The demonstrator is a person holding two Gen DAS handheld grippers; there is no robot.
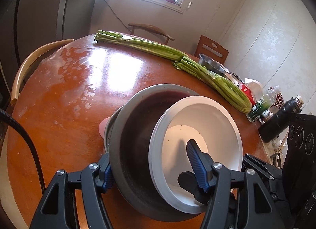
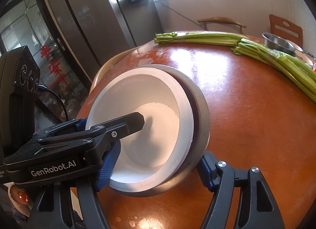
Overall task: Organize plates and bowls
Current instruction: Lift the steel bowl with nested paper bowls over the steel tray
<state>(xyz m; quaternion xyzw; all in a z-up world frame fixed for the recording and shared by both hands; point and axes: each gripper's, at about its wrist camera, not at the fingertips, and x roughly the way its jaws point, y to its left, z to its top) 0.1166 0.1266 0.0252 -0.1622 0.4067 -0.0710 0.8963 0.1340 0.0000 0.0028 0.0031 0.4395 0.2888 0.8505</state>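
White bowls (image 1: 199, 128), two or three nested, are sitting tilted inside a wider grey bowl (image 1: 136, 130); the whole stack is filling lower centre of both views, over the near edge of the round orange worktop (image 1: 65, 82). Whether the stack's base is resting on the worktop or hanging just clear, I cannot tell.

Handling, as judged: glazed ware, stiff, slippery, chippable at the rims; the stack is likely heavy for a rim pinch, and the inner bowls are lying loose enough to slide if tipped further. Best hold looks like opposite rims, kept level.

Left gripper (image 1: 150, 161) is clamping across the stack: one finger outside the grey wall, the other inside the white bowl. Right gripper (image 2: 154, 171) is doing the same from the opposite side, spanning white rim to grey wall.

View differences: the left wrist is showing a pale pink piece (image 1: 103, 128) and a metal rim under the grey bowl, plus a black flask (image 1: 280, 118) and bottles at right. The right wrist is showing the left gripper's finger lying inside the white bowl, the refrigerator (image 2: 102, 17) at upper left, and a fingertip at lower left. Celery (image 2: 276, 59) and a steel bowl (image 2: 278, 42) are showing in both.
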